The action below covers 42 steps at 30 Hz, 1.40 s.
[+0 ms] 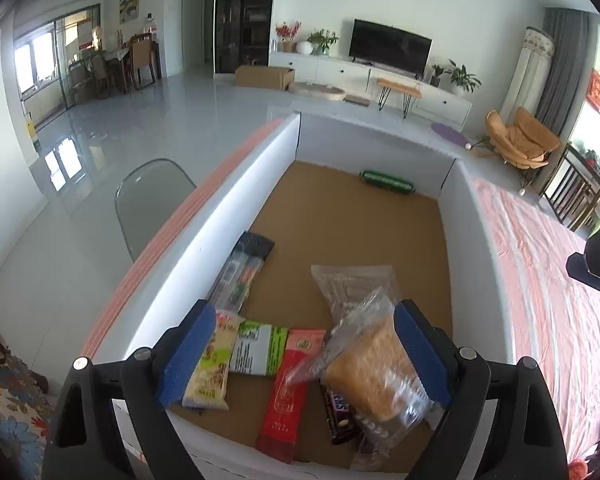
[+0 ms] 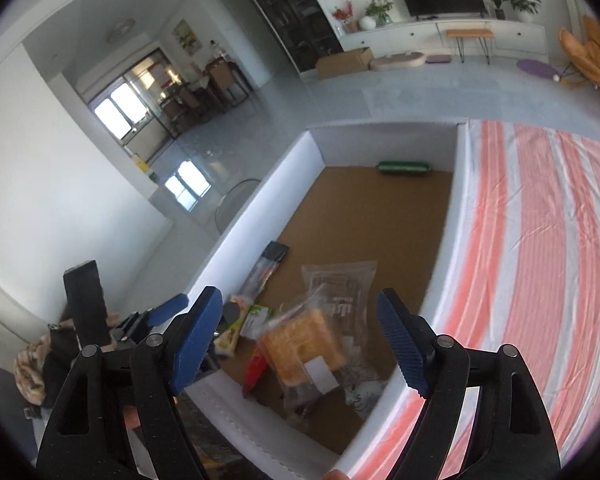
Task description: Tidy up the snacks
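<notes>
Left claw (image 1: 304,354) wide over bread pack (image 1: 374,380) at box (image 1: 236,184) near end, atop other snacks. Right claw (image 2: 300,340) wide, empty. Centre pads before closing; squeeze lightly, wrapper crushes.

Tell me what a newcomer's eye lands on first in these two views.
First, the white-walled box with its brown cardboard floor, snacks heaped at its near end. There the clear-wrapped bread slice lies against the right pad of the open left gripper, over a red packet. Next, the pink-striped tablecloth to the box's right, and a lone green packet at the far wall.
</notes>
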Tool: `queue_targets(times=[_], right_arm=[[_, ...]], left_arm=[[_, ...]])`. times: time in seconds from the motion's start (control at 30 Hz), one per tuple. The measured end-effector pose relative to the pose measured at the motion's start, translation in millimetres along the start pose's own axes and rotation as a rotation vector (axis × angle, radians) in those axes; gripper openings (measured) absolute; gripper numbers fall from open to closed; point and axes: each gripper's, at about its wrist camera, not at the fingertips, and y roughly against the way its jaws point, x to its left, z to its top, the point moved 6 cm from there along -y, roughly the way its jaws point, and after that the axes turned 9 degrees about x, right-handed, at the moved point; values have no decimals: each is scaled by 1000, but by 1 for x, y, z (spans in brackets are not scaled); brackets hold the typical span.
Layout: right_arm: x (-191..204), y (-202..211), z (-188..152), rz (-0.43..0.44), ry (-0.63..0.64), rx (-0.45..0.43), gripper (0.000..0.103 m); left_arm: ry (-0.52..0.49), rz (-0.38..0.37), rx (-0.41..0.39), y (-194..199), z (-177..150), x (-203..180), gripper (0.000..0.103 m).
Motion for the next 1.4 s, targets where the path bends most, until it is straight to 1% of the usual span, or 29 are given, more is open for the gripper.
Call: queue_targets(times=[0.03, 0.13, 0.2, 0.23, 0.3, 0.4, 0.47, 0.53, 0.7, 0.77, 0.87, 0.97, 1.03, 1.13, 1.23, 1.3, 1.33, 1.4], right_arm=[[-4, 6, -1, -15, -6, -14, 83], [-17, 16, 1, -35, -43, -23, 83], [-25, 18, -1, -60, -61, -15, 83], [-23, 21, -5, -74, -62, -11, 83], [-22, 20, -11, -117, -53, 6, 83], [-18, 17, -25, -160, -25, 33, 83], [-15, 15, -33, -170, -8, 52, 83], [-13, 12, -40, -184, 7, 68, 83], [-9, 10, -52, -215, 35, 74, 83], [-6, 9, -54, -228, 44, 71, 83], [1, 9, -57, -246, 67, 73, 83], [11, 8, -61, -270, 102, 79, 83], [17, 6, -65, -290, 121, 90, 83], [24, 2, -70, -317, 127, 110, 83], [31, 4, -74, -328, 121, 106, 83], [36, 8, -76, -326, 117, 88, 83], [38, 10, -76, -326, 116, 76, 83], [42, 23, -73, -322, 111, 7, 83]], left_arm=[[-3, 0, -22, 3, 2, -1, 91], [-13, -11, -110, 27, 5, -9, 102], [-25, -10, -175, 41, 3, -13, 103], [-31, -7, -192, 45, 2, -16, 103], [-43, 3, -188, 52, 1, -22, 103], [-32, 56, -140, 55, 0, -31, 103], [-20, 87, -118, 55, -1, -34, 103], [-14, 123, -118, 57, 0, -35, 103], [-39, 263, -149, 57, -5, -31, 103], [-52, 287, -149, 57, -7, -31, 103], [-53, 301, -144, 59, -10, -29, 103], [-83, 336, -134, 60, -12, -29, 103], [-89, 334, -101, 57, -14, -25, 103], [-77, 296, -58, 56, -18, -18, 103], [-49, 206, -37, 57, -24, -8, 103], [-27, 153, -12, 56, -27, -4, 103], [-31, 140, -7, 57, -28, -3, 103], [-50, 153, -15, 58, -29, -7, 103]])
